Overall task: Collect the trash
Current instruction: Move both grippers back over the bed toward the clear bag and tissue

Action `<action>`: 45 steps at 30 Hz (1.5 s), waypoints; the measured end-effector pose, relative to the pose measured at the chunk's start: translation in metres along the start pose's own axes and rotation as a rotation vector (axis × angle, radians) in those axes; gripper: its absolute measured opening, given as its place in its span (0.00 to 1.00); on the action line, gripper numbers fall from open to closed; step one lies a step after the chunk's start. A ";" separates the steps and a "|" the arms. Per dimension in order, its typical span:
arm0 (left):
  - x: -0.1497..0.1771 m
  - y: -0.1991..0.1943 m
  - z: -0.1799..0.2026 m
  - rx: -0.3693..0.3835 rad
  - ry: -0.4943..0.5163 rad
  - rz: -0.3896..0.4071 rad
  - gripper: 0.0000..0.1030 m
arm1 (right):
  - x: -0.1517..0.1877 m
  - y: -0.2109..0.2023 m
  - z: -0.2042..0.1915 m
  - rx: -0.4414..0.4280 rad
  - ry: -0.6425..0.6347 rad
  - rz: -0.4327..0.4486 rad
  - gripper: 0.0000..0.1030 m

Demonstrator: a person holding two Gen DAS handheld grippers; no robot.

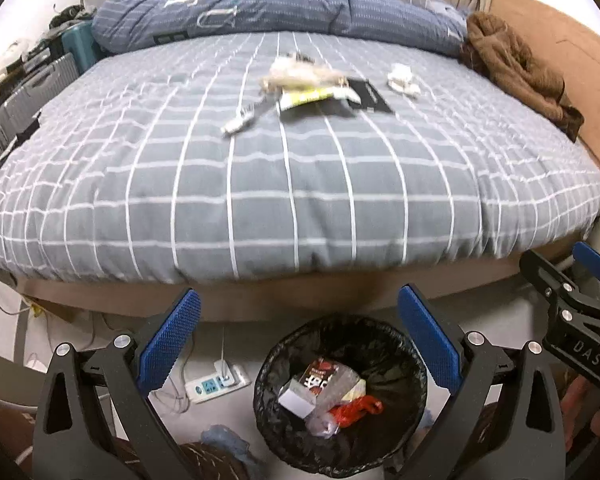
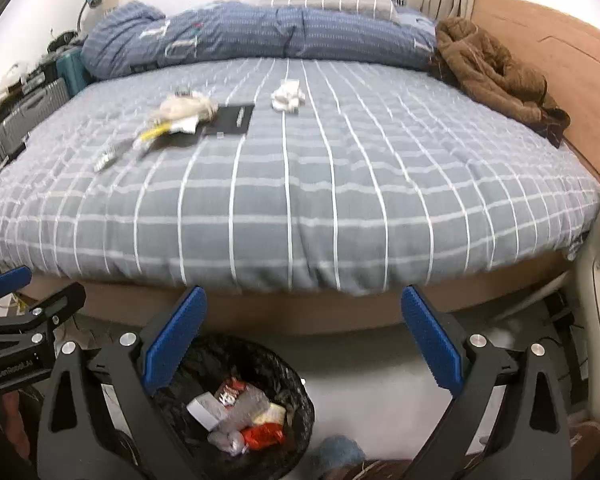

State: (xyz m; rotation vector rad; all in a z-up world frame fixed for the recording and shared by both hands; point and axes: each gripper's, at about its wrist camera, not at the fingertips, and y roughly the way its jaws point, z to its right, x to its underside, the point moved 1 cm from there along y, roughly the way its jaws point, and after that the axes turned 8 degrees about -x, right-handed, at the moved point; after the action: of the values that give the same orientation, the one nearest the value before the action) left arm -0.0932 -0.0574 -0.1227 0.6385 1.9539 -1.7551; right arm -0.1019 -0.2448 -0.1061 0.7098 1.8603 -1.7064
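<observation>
A black-lined trash bin stands on the floor at the foot of the bed, with wrappers and a small box inside; it also shows in the right wrist view. On the grey checked bedcover lie a pile of wrappers, a small silver packet, a black flat card and crumpled white tissue. My left gripper is open and empty above the bin. My right gripper is open and empty, just right of the bin.
A rolled blue duvet and a brown garment lie at the far side of the bed. Suitcases stand at the left. A power strip with cables lies on the floor left of the bin. A wooden headboard runs along the right.
</observation>
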 end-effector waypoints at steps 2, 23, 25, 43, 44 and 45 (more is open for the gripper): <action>-0.009 -0.006 -0.001 0.002 -0.002 0.025 0.94 | -0.008 -0.003 -0.001 -0.003 -0.007 0.021 0.91; -0.097 0.004 0.000 -0.009 0.013 0.133 0.94 | -0.097 0.000 -0.003 -0.046 -0.040 0.154 0.91; -0.105 0.007 -0.001 -0.011 0.009 0.135 0.94 | -0.102 0.004 -0.003 -0.045 -0.041 0.153 0.91; -0.167 0.049 -0.009 -0.025 -0.009 0.136 0.94 | -0.148 0.054 -0.001 -0.041 -0.045 0.119 0.91; -0.171 0.052 -0.009 -0.027 -0.010 0.135 0.94 | -0.152 0.059 -0.001 -0.036 -0.048 0.117 0.91; -0.174 0.055 -0.009 -0.027 -0.011 0.135 0.94 | -0.155 0.062 -0.001 -0.035 -0.050 0.116 0.91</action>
State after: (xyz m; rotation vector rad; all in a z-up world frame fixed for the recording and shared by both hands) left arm 0.0784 -0.0517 -0.0608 0.7320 1.8781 -1.6449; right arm 0.0538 -0.2446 -0.0454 0.7403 1.7751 -1.6005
